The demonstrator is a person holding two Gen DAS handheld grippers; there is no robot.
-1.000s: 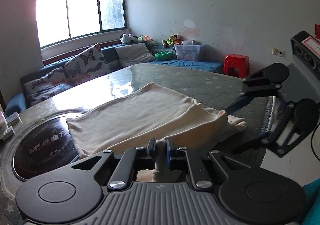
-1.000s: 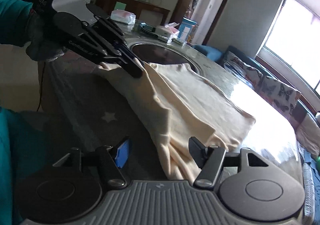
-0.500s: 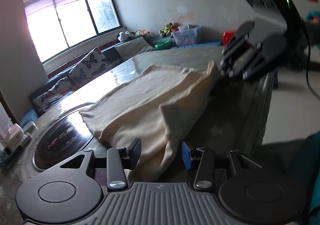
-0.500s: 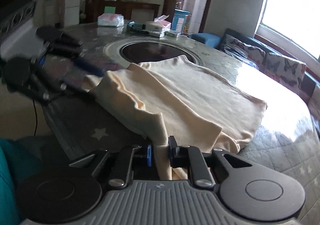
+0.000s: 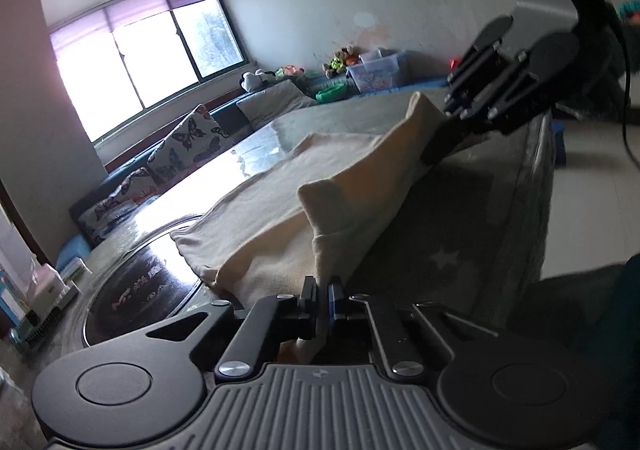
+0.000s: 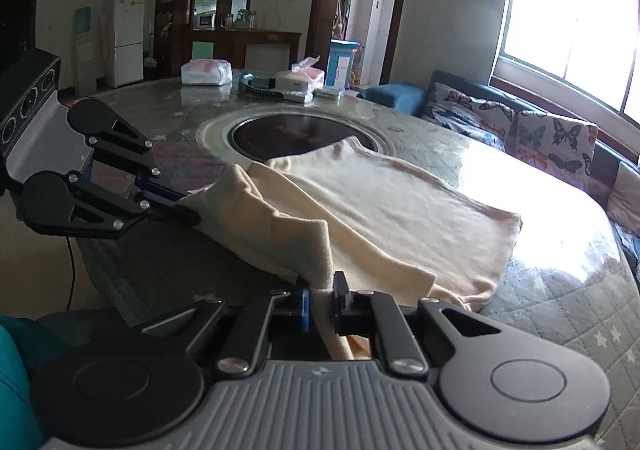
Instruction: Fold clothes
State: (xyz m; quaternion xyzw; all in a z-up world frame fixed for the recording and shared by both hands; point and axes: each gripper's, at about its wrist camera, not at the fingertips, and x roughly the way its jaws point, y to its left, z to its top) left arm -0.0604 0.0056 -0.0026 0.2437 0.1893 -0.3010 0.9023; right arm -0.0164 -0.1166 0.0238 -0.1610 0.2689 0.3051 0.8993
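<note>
Both tools, left tool (image 5: 323,294) and right tool (image 6: 321,302), pinch the cream garment's (image 6: 384,201) near edge.

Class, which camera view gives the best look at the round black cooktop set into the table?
The right wrist view: the cooktop shows nearly whole, only its near edge covered by the cream garment. The left wrist view shows just part of it, cut off by the hand-held gripper's body.

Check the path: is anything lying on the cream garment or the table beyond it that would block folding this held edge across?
Nothing visible. Both grippers, left and right, grip the cream garment's near edge; the cloth ahead is bare.
</note>
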